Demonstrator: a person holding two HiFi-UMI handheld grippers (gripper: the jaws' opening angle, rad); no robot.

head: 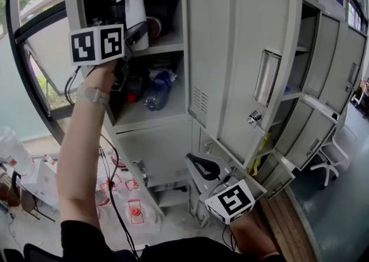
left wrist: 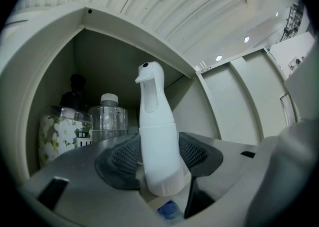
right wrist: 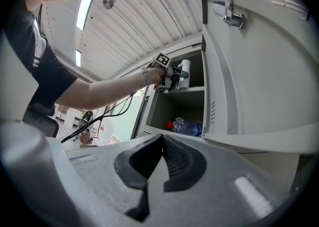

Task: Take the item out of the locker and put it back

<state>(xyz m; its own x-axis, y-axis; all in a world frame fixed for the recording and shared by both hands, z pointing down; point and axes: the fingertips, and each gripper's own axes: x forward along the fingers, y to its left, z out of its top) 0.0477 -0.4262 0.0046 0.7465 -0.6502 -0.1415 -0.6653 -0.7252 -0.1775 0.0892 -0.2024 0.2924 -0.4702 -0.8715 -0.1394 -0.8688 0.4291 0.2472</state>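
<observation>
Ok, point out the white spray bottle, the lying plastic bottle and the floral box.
white spray bottle (left wrist: 159,151), left gripper view, middle of its body
plastic bottle (head: 155,95), head view, middle of its side
floral box (left wrist: 59,137), left gripper view, its front

spray bottle (left wrist: 158,141): glossy white plastic | locker (head: 236,53): matt grey metal
</observation>
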